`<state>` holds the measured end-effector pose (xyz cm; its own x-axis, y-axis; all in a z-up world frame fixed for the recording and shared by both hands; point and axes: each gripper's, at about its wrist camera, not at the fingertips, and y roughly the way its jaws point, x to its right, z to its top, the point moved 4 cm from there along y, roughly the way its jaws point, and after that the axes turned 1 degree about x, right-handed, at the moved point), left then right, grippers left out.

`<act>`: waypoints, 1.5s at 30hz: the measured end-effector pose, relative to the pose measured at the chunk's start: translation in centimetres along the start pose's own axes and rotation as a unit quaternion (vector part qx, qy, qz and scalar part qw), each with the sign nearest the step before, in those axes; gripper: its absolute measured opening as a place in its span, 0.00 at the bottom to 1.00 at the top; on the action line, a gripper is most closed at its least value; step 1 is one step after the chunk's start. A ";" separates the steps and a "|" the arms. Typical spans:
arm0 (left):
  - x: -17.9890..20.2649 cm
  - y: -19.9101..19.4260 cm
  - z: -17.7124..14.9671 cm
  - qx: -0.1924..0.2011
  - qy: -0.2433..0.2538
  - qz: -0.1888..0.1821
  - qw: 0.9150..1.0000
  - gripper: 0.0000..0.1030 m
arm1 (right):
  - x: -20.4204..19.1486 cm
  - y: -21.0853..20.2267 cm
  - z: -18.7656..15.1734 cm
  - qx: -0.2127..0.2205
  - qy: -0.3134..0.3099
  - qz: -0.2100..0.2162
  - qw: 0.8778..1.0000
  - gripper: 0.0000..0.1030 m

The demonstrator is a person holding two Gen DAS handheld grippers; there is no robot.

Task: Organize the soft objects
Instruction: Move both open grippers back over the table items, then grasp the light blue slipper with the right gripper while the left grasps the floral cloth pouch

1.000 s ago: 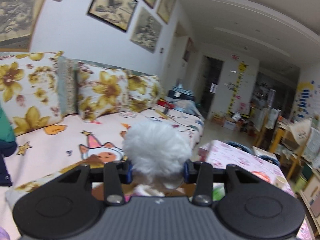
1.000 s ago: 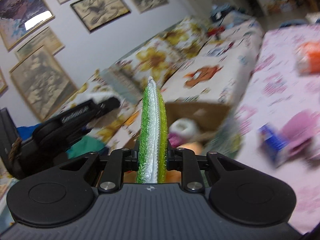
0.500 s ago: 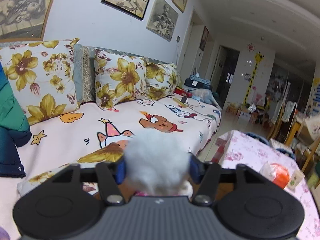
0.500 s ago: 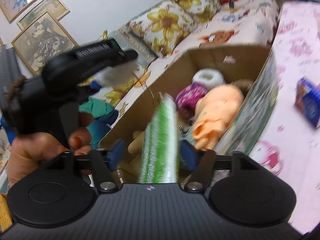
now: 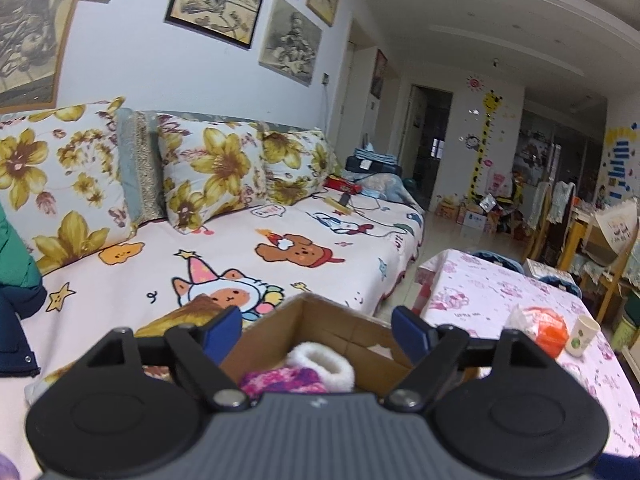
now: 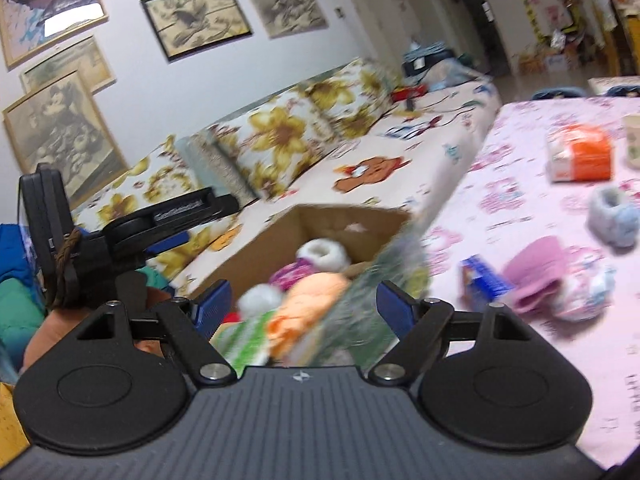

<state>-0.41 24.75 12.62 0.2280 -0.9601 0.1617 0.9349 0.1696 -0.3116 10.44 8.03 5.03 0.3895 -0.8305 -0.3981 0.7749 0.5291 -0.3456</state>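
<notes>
A cardboard box [image 5: 340, 330] [image 6: 280, 236] sits between the sofa and the table. It holds a pink knit item with a white cuff [image 5: 320, 372] [image 6: 320, 256], an orange plush [image 6: 308, 308], a white fluffy ball [image 6: 260, 300] and a green-white striped cloth [image 6: 244, 344]. My left gripper [image 5: 316, 334] is open and empty above the box. My right gripper [image 6: 302, 308] is open and empty over the box's near end. The left gripper also shows in the right wrist view [image 6: 132, 236]. A pink cloth [image 6: 536, 272] and a blue fluffy slipper [image 6: 612, 216] lie on the table.
The sofa [image 5: 240, 256] with flowered cushions [image 5: 216, 176] runs along the left. The pink-clothed table [image 6: 520, 200] carries an orange tissue pack [image 6: 580, 152], a blue box [image 6: 484, 280] and a paper cup [image 5: 582, 336]. A green-blue jacket [image 5: 16, 272] lies at far left.
Both grippers have opened. The white fluffy ball left my left gripper and the green-white cloth left my right gripper; both now lie in the box.
</notes>
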 end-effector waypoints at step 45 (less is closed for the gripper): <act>17.6 0.1 -9.6 -0.038 0.176 -0.174 0.968 0.97 | 18.8 -5.8 -0.3 0.060 0.079 -0.229 0.968 1.00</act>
<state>1.07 5.77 6.41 -0.2162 -0.9747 -0.0560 0.9129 -0.1815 -0.3656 13.14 -10.55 -0.69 -0.0824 -0.9310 -0.3555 0.9042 0.0802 -0.4196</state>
